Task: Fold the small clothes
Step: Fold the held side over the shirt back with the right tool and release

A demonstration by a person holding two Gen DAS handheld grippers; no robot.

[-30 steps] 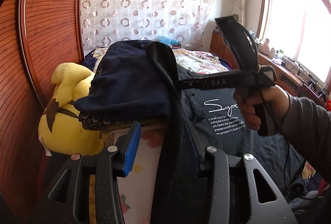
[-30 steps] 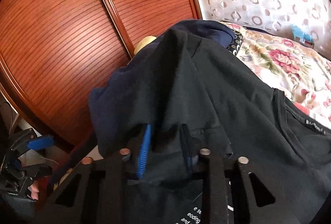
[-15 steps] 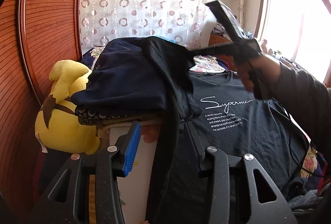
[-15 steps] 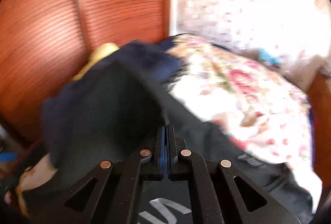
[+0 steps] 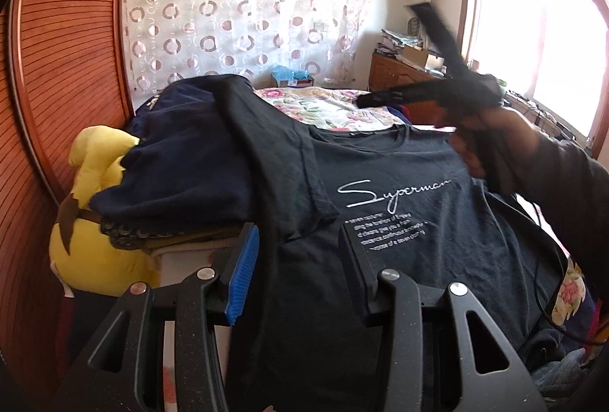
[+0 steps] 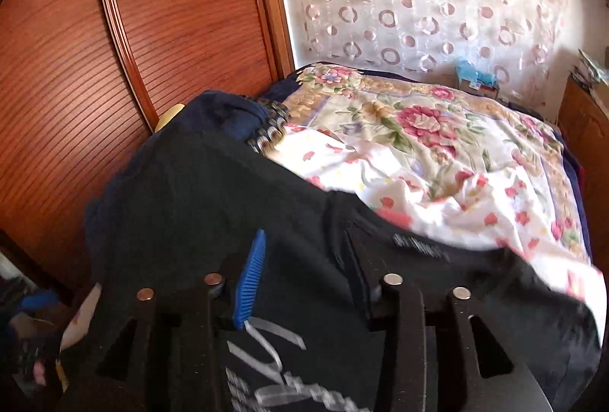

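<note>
A black T-shirt (image 5: 399, 221) with white "Superman" script and small lines of print lies spread face up on the bed (image 6: 437, 130), its collar toward the floral bedspread and the patterned curtain (image 5: 243, 12) beyond. One sleeve of the shirt is draped up and over a navy folded garment (image 5: 182, 160) that sits on a small stack at the shirt's left edge, so the dark fabric runs in a band from the top of that pile down to the near hem. A yellow plush toy (image 5: 95, 206) leans beside the stack, against the ribbed wooden wardrobe door (image 5: 64, 69). The left gripper (image 5: 300, 271) hovers low at the near side of the shirt; its fingers stand apart, the blue pad on one side and the black pad on the other, with the draped band of black cloth lying between them, but the pads do not visibly press on it. The right gripper (image 6: 308, 278), seen from its own camera, hangs over the chest of the shirt near the collar; its fingers are spreading apart, released, with only the shirt's surface below them and nothing pinched. In the left view the right gripper appears blurred above the shirt's far shoulder, carried by a hand (image 5: 479, 145) in a dark sleeve.
</note>
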